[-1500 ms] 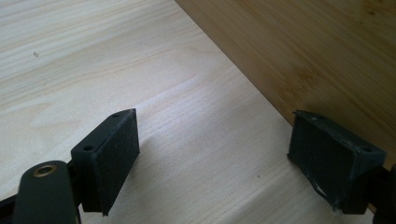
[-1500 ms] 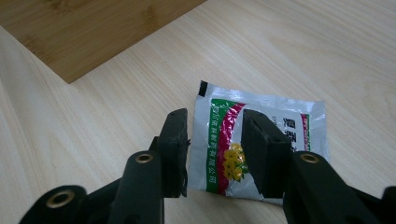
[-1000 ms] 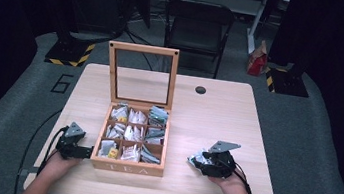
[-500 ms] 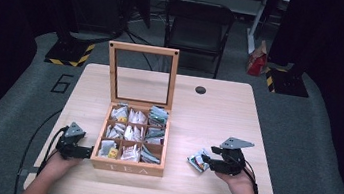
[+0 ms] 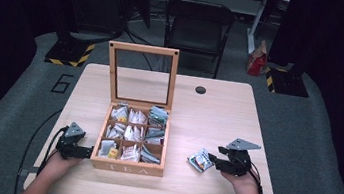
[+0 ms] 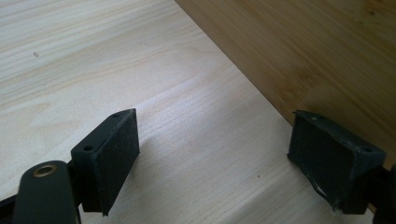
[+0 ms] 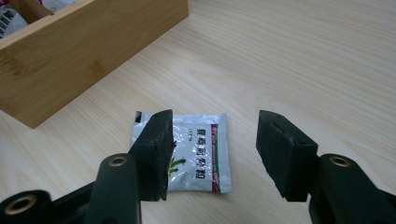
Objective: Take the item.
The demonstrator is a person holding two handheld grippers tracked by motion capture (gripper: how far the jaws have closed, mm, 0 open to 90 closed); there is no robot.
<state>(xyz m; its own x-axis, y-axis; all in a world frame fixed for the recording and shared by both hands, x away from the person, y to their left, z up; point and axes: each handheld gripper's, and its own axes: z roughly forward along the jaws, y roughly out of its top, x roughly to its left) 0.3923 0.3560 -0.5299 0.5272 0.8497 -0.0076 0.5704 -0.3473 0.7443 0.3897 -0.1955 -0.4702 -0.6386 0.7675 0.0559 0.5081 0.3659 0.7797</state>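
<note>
Bench (image 5: 219,108) carrying tea box (image 5: 127,164), lid standing open. Left tongs (image 5: 86,152) apart, empty, resting beside box's left wall. Right tongs (image 5: 211,161) apart, hovering over sachet (image 7: 198,151) lying flat right of box. Risk: flat foil sliding under pads, tongs closing on nothing.

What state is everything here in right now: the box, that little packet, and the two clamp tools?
Wooden tea box: glass lid raised upright, compartments hold tea packets.
Silver foil tea packet: lying flat on the table, outside the box.
Left hand-held gripper: open, holding nothing, beside the box wall.
Right hand-held gripper: open over the packet, not gripping it.
</note>
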